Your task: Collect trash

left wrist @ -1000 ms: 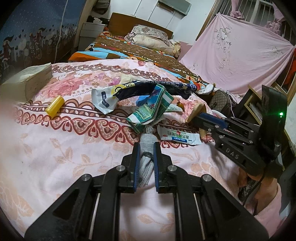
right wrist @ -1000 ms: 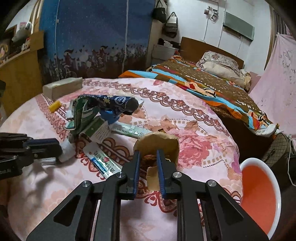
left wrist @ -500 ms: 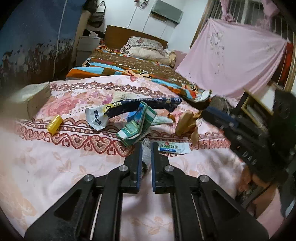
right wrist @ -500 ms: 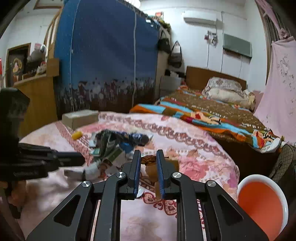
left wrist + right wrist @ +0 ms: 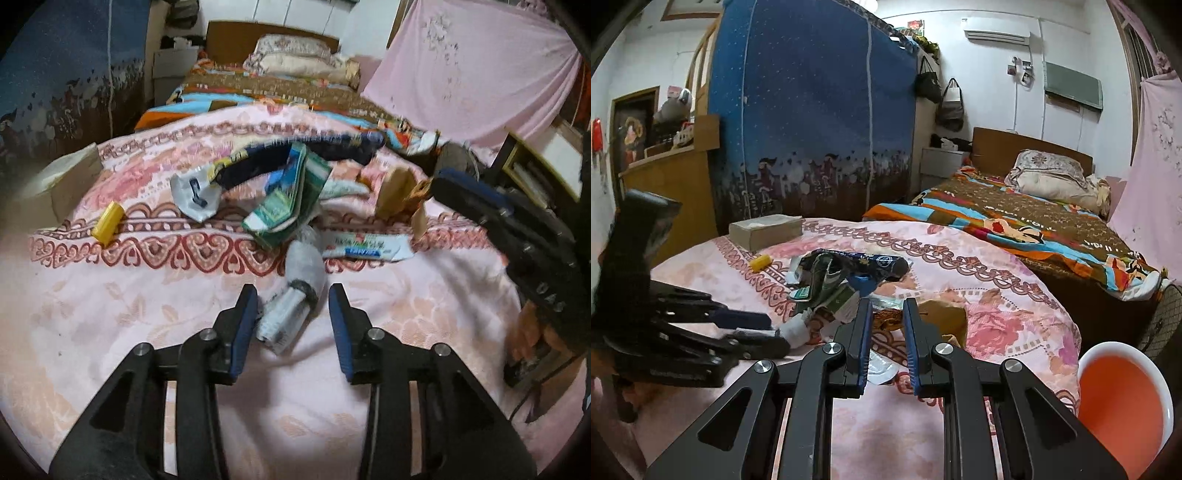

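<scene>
The left gripper [image 5: 291, 306] stands spread around a crumpled white wrapper [image 5: 291, 306] on the pink floral bedspread [image 5: 110, 314]; the right gripper [image 5: 888, 332] gapes narrowly before a brown paper scrap [image 5: 943, 317].

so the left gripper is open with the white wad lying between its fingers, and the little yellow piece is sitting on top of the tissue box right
Not quite. The left wrist view shows the left gripper open with the white wad between its fingers, but the little yellow piece lies on the bedspread, beside the tissue box, not on top.
</scene>
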